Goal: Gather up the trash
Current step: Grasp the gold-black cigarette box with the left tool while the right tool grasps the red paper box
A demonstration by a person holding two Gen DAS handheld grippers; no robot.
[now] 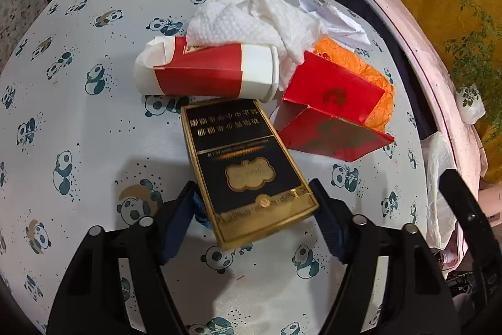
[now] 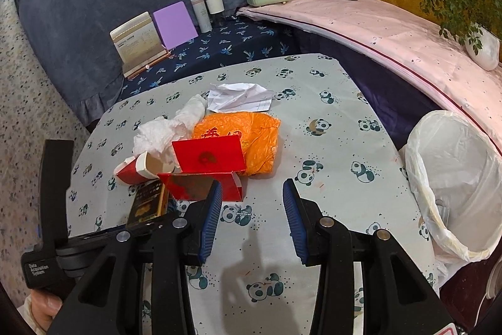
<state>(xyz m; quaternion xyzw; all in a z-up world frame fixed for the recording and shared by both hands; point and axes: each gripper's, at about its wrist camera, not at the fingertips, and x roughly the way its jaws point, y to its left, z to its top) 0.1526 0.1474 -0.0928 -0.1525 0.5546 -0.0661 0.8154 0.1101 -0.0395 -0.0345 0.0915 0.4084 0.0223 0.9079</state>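
Black-and-gold cigarette box [image 1: 248, 171] is sitting between the fingers of the left tool [image 1: 254, 206], apparently clamped by its near corner and tilting over the panda-print tabletop [image 1: 78, 121]; so shallow a hold is risking a slip. Beside the box, the right tool [image 2: 252, 203] is hanging released, well short of the lined bin [image 2: 455, 178].

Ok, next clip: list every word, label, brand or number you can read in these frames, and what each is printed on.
"Data Acquisition System": white print on the black handle of the left gripper.
Black and gold box: gold Chinese characters, seen upside down; not surely readable.
Red box: round emblem, no legible words.
Orange bag: red characters, too creased to read.
Red paper cup, crumpled paper, standing card: print too small or blurred.
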